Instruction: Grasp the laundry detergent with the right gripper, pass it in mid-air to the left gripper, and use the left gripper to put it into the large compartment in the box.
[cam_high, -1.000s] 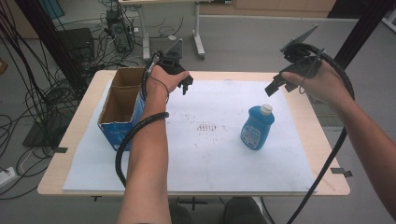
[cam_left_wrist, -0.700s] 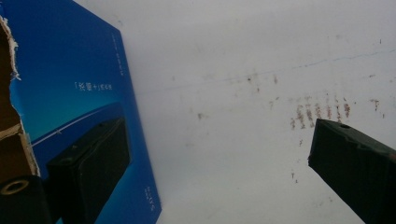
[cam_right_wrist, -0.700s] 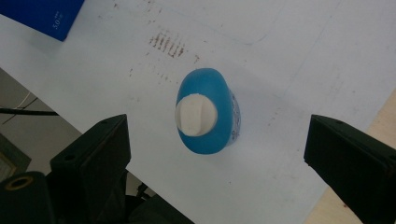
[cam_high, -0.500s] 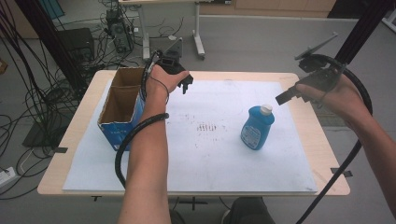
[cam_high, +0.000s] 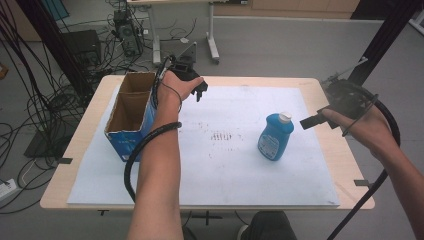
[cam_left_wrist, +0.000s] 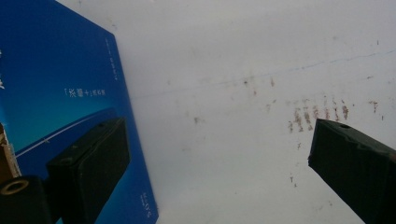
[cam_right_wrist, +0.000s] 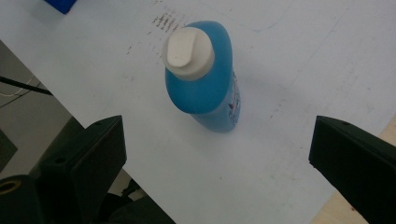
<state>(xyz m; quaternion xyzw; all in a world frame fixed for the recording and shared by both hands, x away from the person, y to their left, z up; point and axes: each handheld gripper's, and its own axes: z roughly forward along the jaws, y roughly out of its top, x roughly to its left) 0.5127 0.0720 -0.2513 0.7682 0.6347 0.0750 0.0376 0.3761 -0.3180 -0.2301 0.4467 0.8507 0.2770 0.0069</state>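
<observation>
A blue bottle (cam_high: 274, 137) with a white cap stands upright on the white sheet (cam_high: 225, 170), right of the middle. My right gripper (cam_high: 311, 120) hovers just to its right, apart from it. In the right gripper view the bottle (cam_right_wrist: 205, 88) is ahead of the jaws; the right gripper (cam_right_wrist: 217, 135) is open, its jaws have just been opening, and nothing lies between them. An open-topped blue cardboard box (cam_high: 131, 142) stands at the left. My left gripper (cam_high: 201, 91) is held by the box's far right corner, open and empty. The left gripper (cam_left_wrist: 210, 140) looks down on the sheet beside the box's blue wall (cam_left_wrist: 56, 84).
Faint reddish marks (cam_high: 222, 136) dot the middle of the sheet. The wooden table edge (cam_high: 345, 150) shows past the sheet on the right. Beyond the table are floor cables, black stands (cam_high: 55, 55) at the left and another table's legs (cam_high: 212, 45).
My right hand has come down and toward me from over the table's far right corner to beside the bottle, jaws wider apart. The left hand, the box and the bottle have stayed put.
</observation>
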